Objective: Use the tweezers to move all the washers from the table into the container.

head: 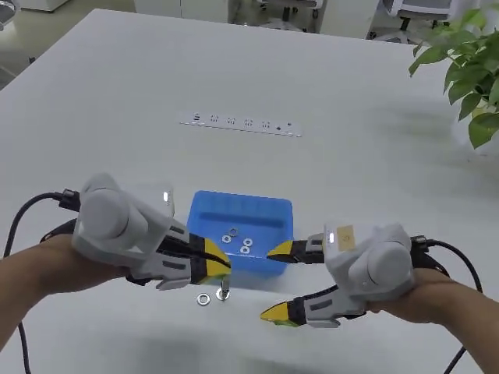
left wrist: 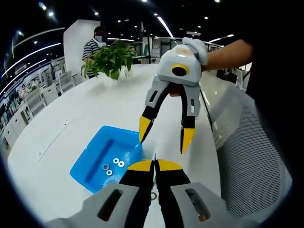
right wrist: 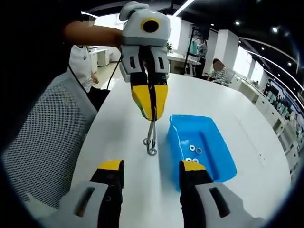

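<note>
Tweezers (right wrist: 151, 134): slim metal pair, clamped between the closed, yellow-tipped jaws of the left hand-held gripper (head: 217, 263). The points aim down at the table (head: 351, 140), just in front of the container.

Loose washer (head: 203, 299): flat metal ring lying on the smooth white table, just beside the tweezer points.

Container (head: 269, 218): shallow rectangular tray of blue plastic, standing between the two grippers.

Washers (head: 246, 248): several small metal rings lying on the container floor.

Right hand-held gripper (head: 279, 282): grey body, yellow tips, jaws spread wide and holding nothing, near the container's front corner.
</note>
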A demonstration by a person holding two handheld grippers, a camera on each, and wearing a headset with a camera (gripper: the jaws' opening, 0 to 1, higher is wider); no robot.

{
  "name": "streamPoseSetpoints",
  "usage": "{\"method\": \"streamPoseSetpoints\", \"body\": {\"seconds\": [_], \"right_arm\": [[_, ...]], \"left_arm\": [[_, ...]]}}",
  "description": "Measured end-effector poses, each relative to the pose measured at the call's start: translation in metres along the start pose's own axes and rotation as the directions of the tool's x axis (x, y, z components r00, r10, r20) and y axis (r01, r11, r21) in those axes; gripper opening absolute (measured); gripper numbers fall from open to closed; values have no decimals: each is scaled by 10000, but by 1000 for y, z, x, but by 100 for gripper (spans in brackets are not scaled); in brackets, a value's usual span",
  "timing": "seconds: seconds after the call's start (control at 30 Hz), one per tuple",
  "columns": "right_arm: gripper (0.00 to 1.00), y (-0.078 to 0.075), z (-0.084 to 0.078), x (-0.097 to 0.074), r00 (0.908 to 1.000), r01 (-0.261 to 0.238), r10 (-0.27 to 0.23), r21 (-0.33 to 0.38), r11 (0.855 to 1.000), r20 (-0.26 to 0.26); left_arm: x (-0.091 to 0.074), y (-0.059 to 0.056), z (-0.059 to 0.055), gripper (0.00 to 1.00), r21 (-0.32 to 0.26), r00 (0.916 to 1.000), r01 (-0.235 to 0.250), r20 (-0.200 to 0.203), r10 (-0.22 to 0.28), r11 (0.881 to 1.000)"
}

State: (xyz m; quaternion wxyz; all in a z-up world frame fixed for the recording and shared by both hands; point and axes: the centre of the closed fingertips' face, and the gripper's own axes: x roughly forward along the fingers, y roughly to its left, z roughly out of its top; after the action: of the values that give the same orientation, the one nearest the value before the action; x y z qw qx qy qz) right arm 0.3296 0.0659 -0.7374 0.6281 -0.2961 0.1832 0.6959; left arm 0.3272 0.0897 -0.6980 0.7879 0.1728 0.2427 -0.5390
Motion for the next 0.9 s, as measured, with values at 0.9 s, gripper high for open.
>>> {"method": "streamPoseSetpoints", "body": {"seconds": [0.9], "right_arm": [[20,1,11,43,9918,-1261,1243,-769,9890,-282]], "left_arm": [[0,0,0,5,117,9995,205,-247,-202,9997]]}}
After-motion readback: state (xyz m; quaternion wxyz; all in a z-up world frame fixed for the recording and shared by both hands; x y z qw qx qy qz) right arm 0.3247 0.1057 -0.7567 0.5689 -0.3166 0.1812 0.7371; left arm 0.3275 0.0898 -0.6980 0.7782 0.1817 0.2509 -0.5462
